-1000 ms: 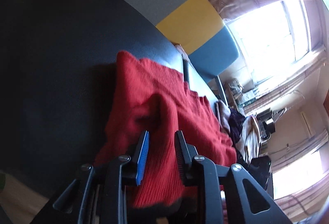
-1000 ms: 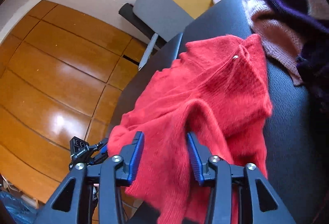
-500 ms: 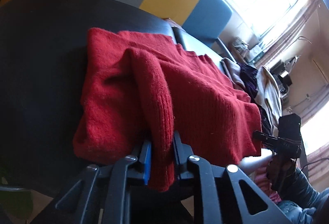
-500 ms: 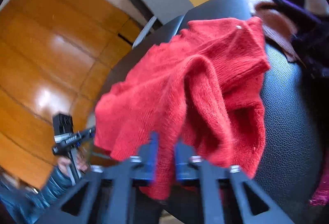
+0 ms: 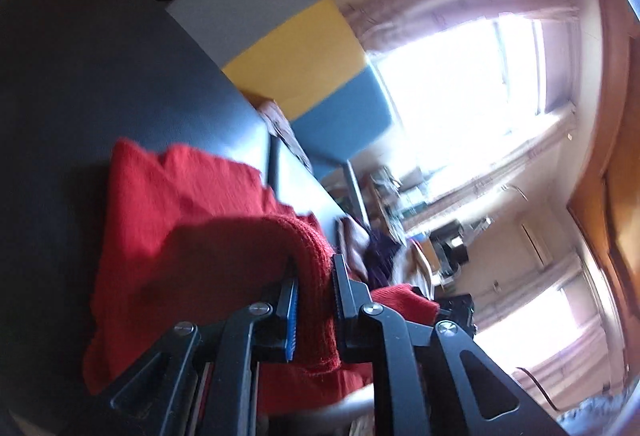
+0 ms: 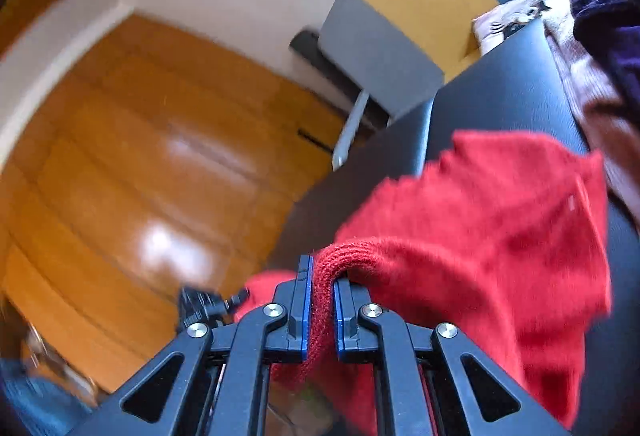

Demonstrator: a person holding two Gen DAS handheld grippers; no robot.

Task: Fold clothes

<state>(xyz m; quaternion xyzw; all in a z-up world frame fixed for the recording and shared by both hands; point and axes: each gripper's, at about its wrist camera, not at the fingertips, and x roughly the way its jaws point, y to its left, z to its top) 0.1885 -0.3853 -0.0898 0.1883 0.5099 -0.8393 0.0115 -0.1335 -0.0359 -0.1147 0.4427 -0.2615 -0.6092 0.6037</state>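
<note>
Left claw: jaws just closed in, pinching a ribbed fold of the sweater.
Right claw: clamped on another sweater edge.
Sweater: red, draped on the table, lifted at both grips.
Writing: none legible.
Room: wood floor, bright window, grey-yellow-blue chair, clothes pile.

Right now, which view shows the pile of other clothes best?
The right wrist view: the dark purple and brown garments lie large on the black table beyond the red sweater. In the left wrist view, the pile is small, blurred, and partly hidden.
</note>
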